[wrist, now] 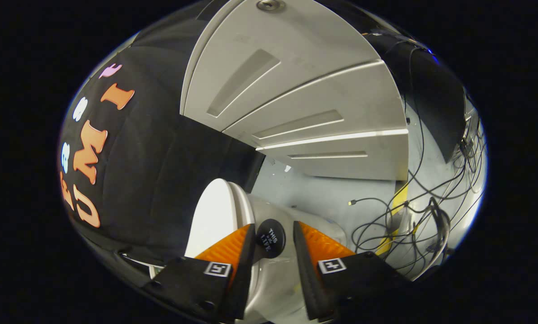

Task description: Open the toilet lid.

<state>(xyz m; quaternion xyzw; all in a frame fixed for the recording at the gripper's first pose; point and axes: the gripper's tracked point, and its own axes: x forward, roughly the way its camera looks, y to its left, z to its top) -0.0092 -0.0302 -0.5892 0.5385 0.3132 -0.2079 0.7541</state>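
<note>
Straddling a black knob [270, 237], the gripper [273, 234] jaws stand apart, not squeezing. Lid [212, 218] upright, just left of them. Cables [413, 216] on floor.

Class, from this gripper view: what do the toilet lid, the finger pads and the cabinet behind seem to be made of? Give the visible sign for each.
Toilet lid: probably glossy white plastic; smooth, evenly lit face.
Finger pads: orange, ribbed, likely rubber or soft plastic; the open gripper frames a black knob.
Cabinet: looks like matte grey painted metal or laminate; flat panels, recessed grips.

Gripper camera rides behind its jaws, close above the toilet [232, 211], facing cabinets [305, 112].
</note>
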